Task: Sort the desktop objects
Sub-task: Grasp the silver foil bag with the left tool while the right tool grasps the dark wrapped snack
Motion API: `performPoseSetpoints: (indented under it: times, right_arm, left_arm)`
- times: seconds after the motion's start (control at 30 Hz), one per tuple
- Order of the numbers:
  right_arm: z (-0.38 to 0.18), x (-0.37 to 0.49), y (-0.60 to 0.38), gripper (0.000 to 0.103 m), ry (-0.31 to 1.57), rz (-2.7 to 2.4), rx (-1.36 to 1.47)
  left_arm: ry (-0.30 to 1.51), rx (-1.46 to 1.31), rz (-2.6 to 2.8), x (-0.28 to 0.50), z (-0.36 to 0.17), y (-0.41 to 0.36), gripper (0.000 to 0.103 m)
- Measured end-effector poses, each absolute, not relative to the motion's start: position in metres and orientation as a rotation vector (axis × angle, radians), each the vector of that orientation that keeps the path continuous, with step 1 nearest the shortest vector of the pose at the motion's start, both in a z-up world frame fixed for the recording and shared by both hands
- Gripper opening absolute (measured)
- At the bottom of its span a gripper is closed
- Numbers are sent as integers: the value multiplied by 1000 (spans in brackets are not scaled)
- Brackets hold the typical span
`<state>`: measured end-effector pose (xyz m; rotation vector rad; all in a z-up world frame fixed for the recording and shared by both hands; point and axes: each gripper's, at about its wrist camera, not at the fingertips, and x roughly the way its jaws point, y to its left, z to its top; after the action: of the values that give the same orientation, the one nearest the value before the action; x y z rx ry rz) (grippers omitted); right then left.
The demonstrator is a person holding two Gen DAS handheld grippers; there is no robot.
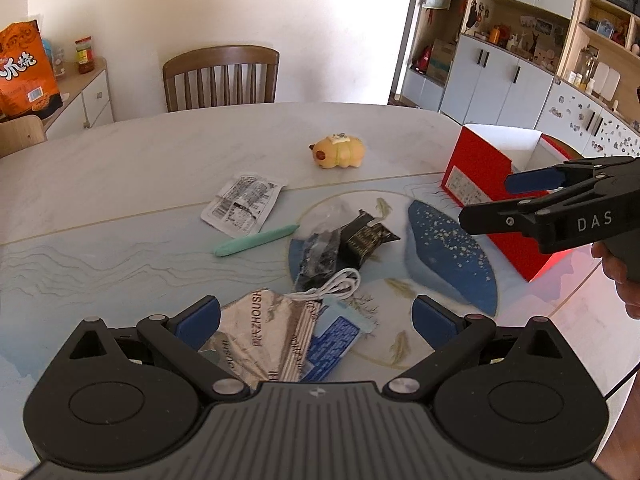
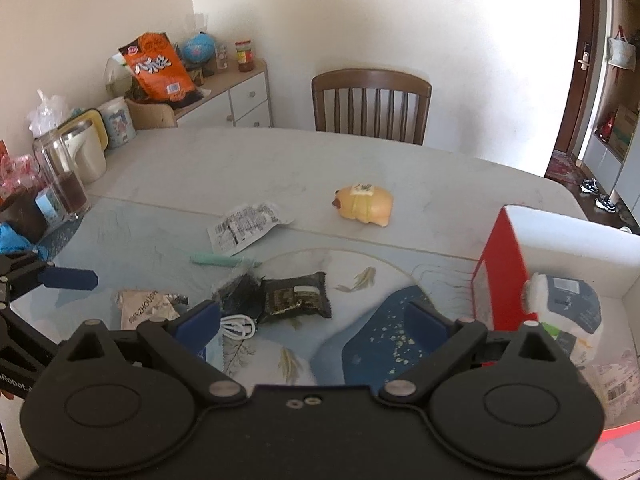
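Our left gripper (image 1: pixel 316 316) hangs with its fingers spread wide and nothing between them, low over a crumpled silver wrapper (image 1: pixel 266 336) and a blue sachet (image 1: pixel 334 340) that lies just beside it. Our right gripper (image 2: pixel 314 322) is likewise spread and empty, held above the blue patch of the table's (image 2: pixel 240 160) painted pattern, near the red box (image 2: pixel 500 272). In the left view we see it from the side, in front of that box, with part of a hand (image 1: pixel 622 276) behind it.

Between the two tools a coiled white cable (image 2: pixel 240 327) touches a black snack packet (image 2: pixel 296 294), with a dark crinkled bag (image 2: pixel 238 296) alongside. Farther out lie a mint-green pen (image 1: pixel 256 240) and a flat white printed pouch (image 1: pixel 244 204), the two close together. A yellow plush toy (image 1: pixel 339 152) sits apart on the pale tabletop. Inside the red box rests a white and navy container (image 2: pixel 564 308).

A wooden chair (image 2: pixel 370 106) stands at the far edge.
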<state>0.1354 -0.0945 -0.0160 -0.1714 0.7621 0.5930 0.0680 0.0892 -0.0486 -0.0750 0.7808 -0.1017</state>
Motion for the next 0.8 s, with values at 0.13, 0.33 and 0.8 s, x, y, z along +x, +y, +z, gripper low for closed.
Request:
performPoseSetpoints:
  times: [0.13, 0.33, 0.8]
  right_arm:
    - [-22, 137, -89, 98, 775, 597, -167]
    - [-32, 141, -83, 98, 792, 584, -168]
    - [-60, 165, -60, 94, 815, 557, -216]
  left_arm:
    - [784, -68, -95, 68, -56, 97, 102]
    - [782, -75, -92, 68, -67, 110, 102]
    - [774, 16, -123, 80, -87, 120, 102]
